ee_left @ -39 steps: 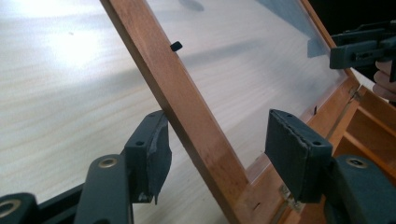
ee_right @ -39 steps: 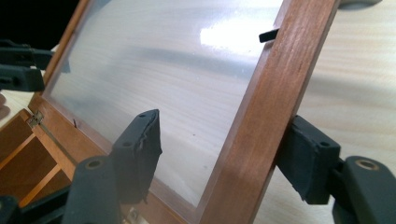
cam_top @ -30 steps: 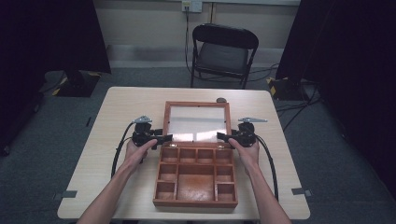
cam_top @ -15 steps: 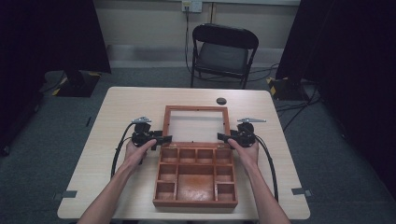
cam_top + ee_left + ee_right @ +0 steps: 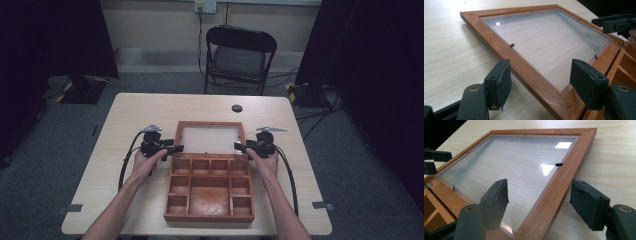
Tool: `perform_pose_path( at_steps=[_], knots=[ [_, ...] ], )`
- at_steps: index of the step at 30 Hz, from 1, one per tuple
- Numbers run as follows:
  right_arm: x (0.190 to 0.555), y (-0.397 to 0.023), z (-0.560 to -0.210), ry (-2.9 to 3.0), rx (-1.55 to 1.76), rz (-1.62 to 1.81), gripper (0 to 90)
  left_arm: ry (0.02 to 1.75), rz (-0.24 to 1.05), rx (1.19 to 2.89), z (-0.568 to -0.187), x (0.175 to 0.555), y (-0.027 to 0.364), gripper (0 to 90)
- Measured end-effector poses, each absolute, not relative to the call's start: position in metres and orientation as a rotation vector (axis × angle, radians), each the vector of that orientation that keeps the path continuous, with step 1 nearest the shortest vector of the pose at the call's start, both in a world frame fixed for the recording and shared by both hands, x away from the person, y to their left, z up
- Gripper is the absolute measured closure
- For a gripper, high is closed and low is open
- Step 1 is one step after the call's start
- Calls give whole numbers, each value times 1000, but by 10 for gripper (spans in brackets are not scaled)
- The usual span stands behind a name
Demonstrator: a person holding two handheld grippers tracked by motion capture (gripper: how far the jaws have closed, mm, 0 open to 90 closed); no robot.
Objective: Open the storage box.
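Observation:
A wooden box (image 5: 209, 217) with several empty compartments sits at the table's near middle. Its hinged lid (image 5: 210, 124), a wood frame around a clear pane, lies folded back flat on the tabletop behind it. My left gripper (image 5: 176, 148) is open at the lid's left rail (image 5: 524, 70), one jaw outside it and one over the pane. On the other side my right gripper (image 5: 239, 146) is open astride the right rail (image 5: 564, 172). In the left gripper view my left gripper (image 5: 540, 77) holds nothing. Neither does my right gripper (image 5: 539, 200) in the right gripper view.
A small black round object (image 5: 237, 108) lies on the table (image 5: 130, 115) behind the lid. A black folding chair (image 5: 240, 55) stands beyond the far edge. Black cables trail from both grippers along the forearms. Bare tabletop lies left and right of the box.
The lid has swung back from a raised tilt and now lies flat on the table. Both grippers have followed it down beside its side rails.

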State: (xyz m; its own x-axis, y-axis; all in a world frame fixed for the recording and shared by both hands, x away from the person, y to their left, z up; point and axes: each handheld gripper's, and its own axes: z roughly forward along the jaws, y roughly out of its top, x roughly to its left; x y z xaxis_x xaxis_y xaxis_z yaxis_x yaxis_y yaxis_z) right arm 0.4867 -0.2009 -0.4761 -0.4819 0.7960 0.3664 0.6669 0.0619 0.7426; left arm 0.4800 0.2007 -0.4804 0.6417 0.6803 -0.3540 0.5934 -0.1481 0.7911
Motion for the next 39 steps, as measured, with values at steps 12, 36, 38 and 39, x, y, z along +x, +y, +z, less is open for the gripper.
perform_pose_path(
  at_steps=[12, 36, 38, 39],
  knots=[
    [467, -224, -463, 2166, 1490, 1348, 240, 1017, 181, 1858, -470, 465, 223, 289],
    [381, -279, -465, 2190, 1517, 1115, 163, 1092, 292, 1982, -471, 409, 276, 196],
    [376, -281, -466, 2194, 1524, 1085, 160, 1098, 316, 2006, -472, 404, 278, 197],
    [374, -283, -468, 2195, 1526, 1070, 157, 1098, 320, 2014, -473, 401, 280, 196]
  ],
)
